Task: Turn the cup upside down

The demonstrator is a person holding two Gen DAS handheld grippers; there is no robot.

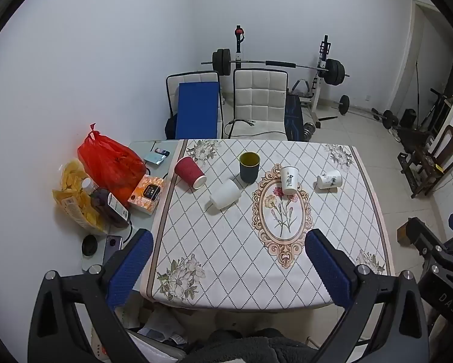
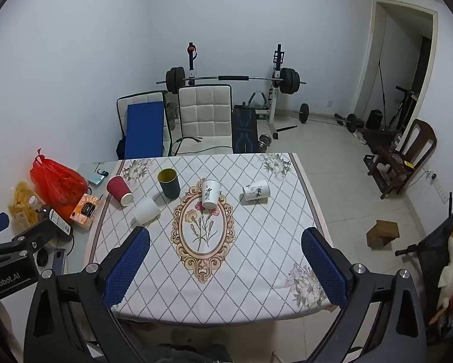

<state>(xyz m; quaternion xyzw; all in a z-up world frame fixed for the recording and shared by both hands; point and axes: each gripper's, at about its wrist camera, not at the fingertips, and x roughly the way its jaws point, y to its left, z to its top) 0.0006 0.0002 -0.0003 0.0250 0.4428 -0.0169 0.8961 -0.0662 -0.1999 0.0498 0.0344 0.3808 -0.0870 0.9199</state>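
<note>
Several cups sit on the patterned tablecloth [image 1: 241, 242]. A dark cup with a yellow inside [image 1: 249, 167] [image 2: 169, 183] stands upright, mouth up. A red ribbed cup [image 1: 190, 171] [image 2: 119, 190] and a plain white cup [image 1: 225, 194] [image 2: 146, 210] lie on their sides. A white printed cup [image 1: 289, 180] [image 2: 210, 193] stands near the oval flower motif. Another printed cup [image 1: 329, 179] [image 2: 256, 190] lies on its side. My left gripper [image 1: 229, 260] and right gripper [image 2: 226, 257] are open and empty, above the near table edge, well short of the cups.
A red plastic bag [image 1: 111, 163], a snack bag [image 1: 75, 199], a bottle [image 1: 109, 207], an orange box [image 1: 147, 193] and a phone [image 1: 113, 246] crowd the left side strip. Chairs [image 1: 259, 103] and a barbell rack [image 1: 323, 72] stand behind the table. A wooden chair [image 2: 408, 157] is at right.
</note>
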